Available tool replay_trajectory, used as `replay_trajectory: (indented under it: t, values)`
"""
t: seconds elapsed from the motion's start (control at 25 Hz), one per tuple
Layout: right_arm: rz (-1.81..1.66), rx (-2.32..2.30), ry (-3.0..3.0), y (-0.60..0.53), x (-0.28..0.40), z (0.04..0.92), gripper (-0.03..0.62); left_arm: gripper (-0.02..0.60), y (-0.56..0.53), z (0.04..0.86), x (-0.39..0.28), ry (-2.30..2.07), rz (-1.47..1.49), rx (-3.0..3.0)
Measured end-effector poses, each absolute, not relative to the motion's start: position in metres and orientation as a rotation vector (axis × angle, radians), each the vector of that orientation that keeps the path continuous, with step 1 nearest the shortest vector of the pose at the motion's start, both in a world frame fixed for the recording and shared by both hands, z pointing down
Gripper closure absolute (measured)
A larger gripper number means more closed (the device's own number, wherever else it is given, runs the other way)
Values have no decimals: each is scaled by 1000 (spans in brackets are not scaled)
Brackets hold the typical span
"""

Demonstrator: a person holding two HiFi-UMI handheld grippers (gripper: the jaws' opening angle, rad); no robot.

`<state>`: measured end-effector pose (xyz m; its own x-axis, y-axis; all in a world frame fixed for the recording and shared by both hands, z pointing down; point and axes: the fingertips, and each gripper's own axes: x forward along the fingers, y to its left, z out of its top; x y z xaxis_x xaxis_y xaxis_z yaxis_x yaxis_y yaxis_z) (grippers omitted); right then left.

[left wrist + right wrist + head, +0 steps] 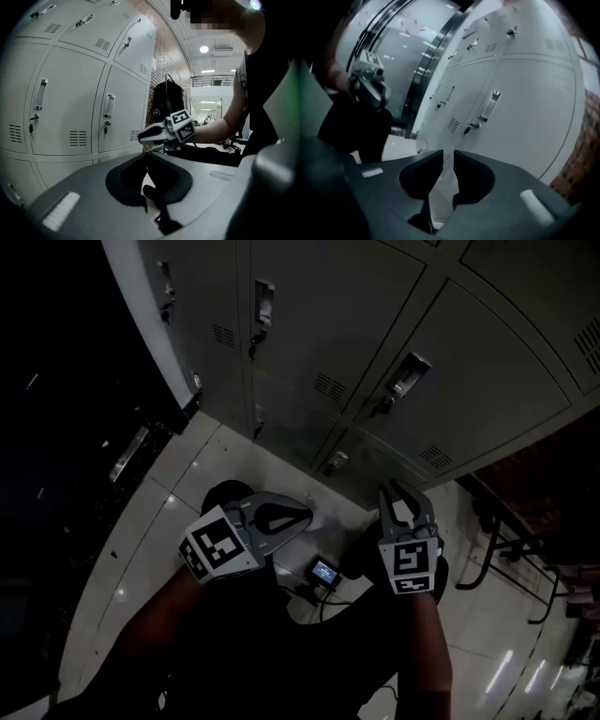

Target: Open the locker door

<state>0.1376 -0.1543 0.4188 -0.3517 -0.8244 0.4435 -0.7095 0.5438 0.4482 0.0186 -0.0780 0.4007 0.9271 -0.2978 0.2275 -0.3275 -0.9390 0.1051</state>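
Currently | grey metal locker door (529,117): flush shut, ahead of right gripper (448,151), well apart | right gripper: jaws slightly parted, empty, toward silver pull handle (490,107) | left gripper (146,153): jaws together, empty | progress: open state not reached; fits unpulled door or one reclosed

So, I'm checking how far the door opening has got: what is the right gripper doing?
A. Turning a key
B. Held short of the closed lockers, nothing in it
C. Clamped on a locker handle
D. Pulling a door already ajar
B: the right gripper shows a narrow, empty gap between its jaws, with the handle well beyond it and the door closed.
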Motion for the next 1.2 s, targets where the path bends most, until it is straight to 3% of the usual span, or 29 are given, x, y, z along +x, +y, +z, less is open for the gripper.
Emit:
replay_trajectory:
  t: [0.28,0.56,0.6,0.68,1.2]
  values:
    - [-754,1170,-1616,-235,129,397,510,571,-78,398,16,-466,299,2950]
    - [-892,1101,-1429,-286,117,393,467,571,-79,397,14,-466,283,2947]
    - [-901,1099,-1420,-288,116,393,468,571,-79,397,14,-465,283,2947]
    - [-924,1106,-1400,-289,113,393,562,571,-79,398,13,-466,283,2946]
    - [-1007,1056,-1505,-191,104,391,568,571,-79,402,10,-477,299,2943]
